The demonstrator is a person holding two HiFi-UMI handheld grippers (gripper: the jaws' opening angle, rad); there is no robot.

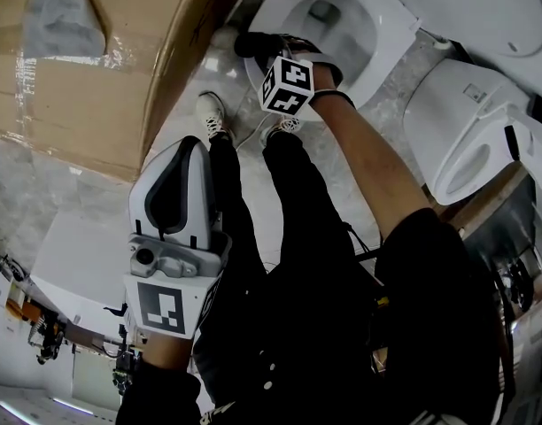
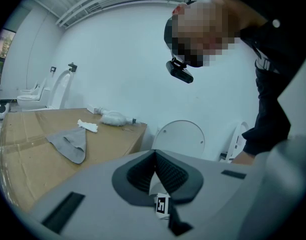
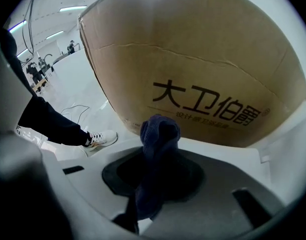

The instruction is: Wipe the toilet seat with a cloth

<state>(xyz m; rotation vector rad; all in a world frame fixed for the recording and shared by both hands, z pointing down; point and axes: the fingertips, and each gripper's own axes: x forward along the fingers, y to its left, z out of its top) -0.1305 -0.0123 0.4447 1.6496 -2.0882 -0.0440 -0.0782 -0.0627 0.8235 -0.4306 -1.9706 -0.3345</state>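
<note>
Toilet seat has our right hand-held gripper at its near rim, jaws clamped on the dark cloth. We judge wiping barely begun, with most of the ring left. Our left hand-held gripper hangs back, jaws together, empty.

The person wears a black short-sleeved top, black trousers, white sneakers and a dark band at the right wrist. The left gripper and right gripper have pale grey shells with dark pads lining the jaws. Each carries a white marker cube printed with black squares, and a small square tag sits below the left gripper's pads.
</note>
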